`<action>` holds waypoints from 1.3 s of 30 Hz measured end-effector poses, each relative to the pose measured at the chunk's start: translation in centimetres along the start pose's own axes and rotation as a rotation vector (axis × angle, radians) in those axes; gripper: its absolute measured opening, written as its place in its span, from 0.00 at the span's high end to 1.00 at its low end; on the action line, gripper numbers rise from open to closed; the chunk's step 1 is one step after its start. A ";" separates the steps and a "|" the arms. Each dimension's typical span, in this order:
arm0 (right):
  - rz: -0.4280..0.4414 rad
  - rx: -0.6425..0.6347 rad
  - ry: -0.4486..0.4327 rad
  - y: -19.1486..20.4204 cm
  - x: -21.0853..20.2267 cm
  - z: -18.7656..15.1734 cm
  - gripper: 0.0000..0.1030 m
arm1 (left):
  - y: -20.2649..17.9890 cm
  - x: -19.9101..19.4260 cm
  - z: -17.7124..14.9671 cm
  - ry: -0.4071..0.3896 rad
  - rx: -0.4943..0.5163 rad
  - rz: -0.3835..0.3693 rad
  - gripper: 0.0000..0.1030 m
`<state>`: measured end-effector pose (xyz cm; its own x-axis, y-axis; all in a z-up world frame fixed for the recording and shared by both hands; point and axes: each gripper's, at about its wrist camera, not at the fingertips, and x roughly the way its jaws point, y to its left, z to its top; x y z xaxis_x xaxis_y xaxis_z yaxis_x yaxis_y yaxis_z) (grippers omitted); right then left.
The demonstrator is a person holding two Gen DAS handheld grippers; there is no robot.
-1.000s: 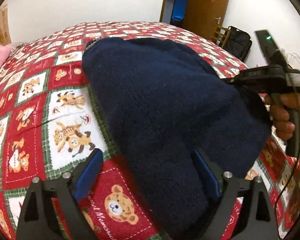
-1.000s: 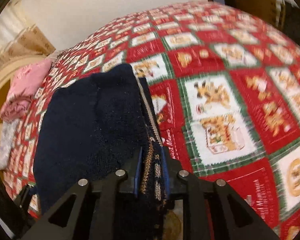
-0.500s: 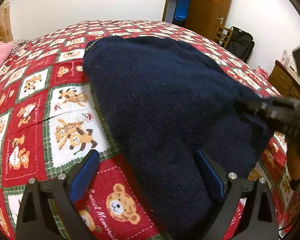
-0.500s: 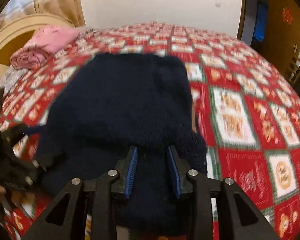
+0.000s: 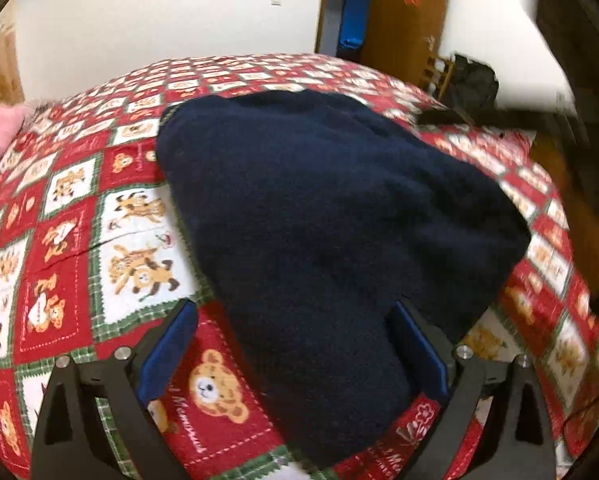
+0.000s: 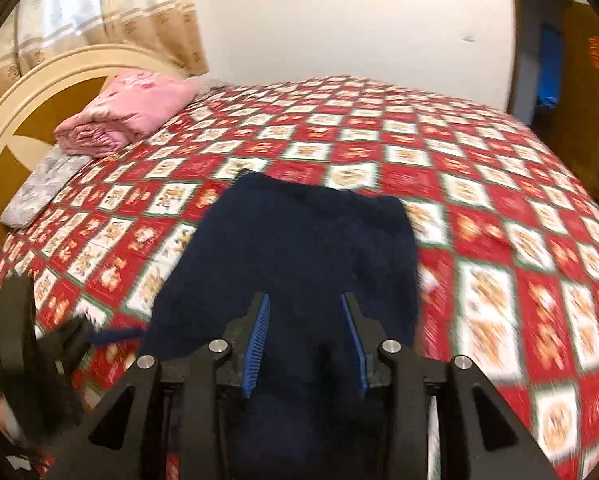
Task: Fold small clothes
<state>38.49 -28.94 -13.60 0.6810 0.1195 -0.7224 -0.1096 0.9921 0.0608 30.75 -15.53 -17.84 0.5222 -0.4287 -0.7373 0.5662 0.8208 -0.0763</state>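
Item: navy knit garment [image 5: 331, 216], lying on the bed [image 5: 71, 216] with the red bear-print quilt, roughly mid-bed, its near end bunched between the fingers of the left gripper [image 5: 295, 344]. It reads as a folded bundle, wider at the far end, narrowing toward the near end.

Left gripper: jaws spread wide, the garment's near end lying in the gap, the blue pads [image 5: 167, 348] not pressing on it. Unchanged over the last second.

Right gripper [image 6: 305, 344]: jaws now parted to a moderate width over the garment's near edge; a second ago they were pinched on a patterned edge of the knit, and half a second ago they stood narrower. The cloth has been let go and the gripper has drawn back. Motion blur is heavy here, so whether the pads brush the fabric is probably not decidable.

Change: the lifted right-hand portion of the garment now lies flat on the rest; the right gripper, seen at the right of the left view a second ago, is now only a blur there.

Meaning: one fold appears laid and released. Neither gripper holds cloth, so a fresh grasp is needed.

Other stock: pink folded bedding [image 6: 131, 112] and a grey patterned pillow [image 6: 39, 188] far left by the headboard [image 6: 15, 112].
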 end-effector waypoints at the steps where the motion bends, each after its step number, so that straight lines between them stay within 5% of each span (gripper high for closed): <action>1: 0.008 0.008 0.040 -0.1 1.6 0.5 0.64 | -0.2 0.1 0.0 0.004 0.012 0.004 0.04; 5: -0.113 0.000 0.147 -1.3 7.1 0.4 0.64 | 0.7 0.7 -0.1 0.024 -0.020 -0.038 0.02; 9: -0.078 0.074 0.125 -2.8 6.9 0.7 0.64 | 2.3 1.4 0.0 0.056 -0.103 -0.106 0.00; 11: -0.140 0.043 0.073 -1.9 5.5 0.9 0.62 | 2.7 1.1 -0.1 0.042 -0.121 -0.108 0.00; 13: -0.105 -0.032 0.036 0.0 4.3 0.8 0.62 | 2.7 0.8 -0.1 0.027 -0.126 -0.096 0.00; 16: -0.195 -0.128 0.128 1.7 6.6 -0.1 0.61 | 2.4 0.5 -0.1 0.017 -0.120 -0.067 0.00; 18: -0.219 -0.144 0.101 1.3 6.8 -0.3 0.55 | 2.1 0.3 -0.1 0.009 -0.113 -0.048 0.00; 24: -0.107 0.073 0.031 -4.3 2.6 -0.8 0.50 | 4.1 -3.3 0.0 -0.085 -0.189 -0.007 0.00; 29: -0.012 0.260 0.016 -10.3 -0.3 -1.9 0.38 | 7.2 -3.0 1.5 -0.085 -0.223 0.053 0.00; 39: 0.186 0.427 0.115 -13.6 2.8 -3.3 0.38 | 9.0 -0.2 3.7 -0.042 -0.317 0.003 0.00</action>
<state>39.45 -42.27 -18.73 0.5907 0.3152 -0.7428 0.1018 0.8841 0.4561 38.07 -9.48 -15.83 0.5533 -0.4356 -0.7101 0.3411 0.8961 -0.2840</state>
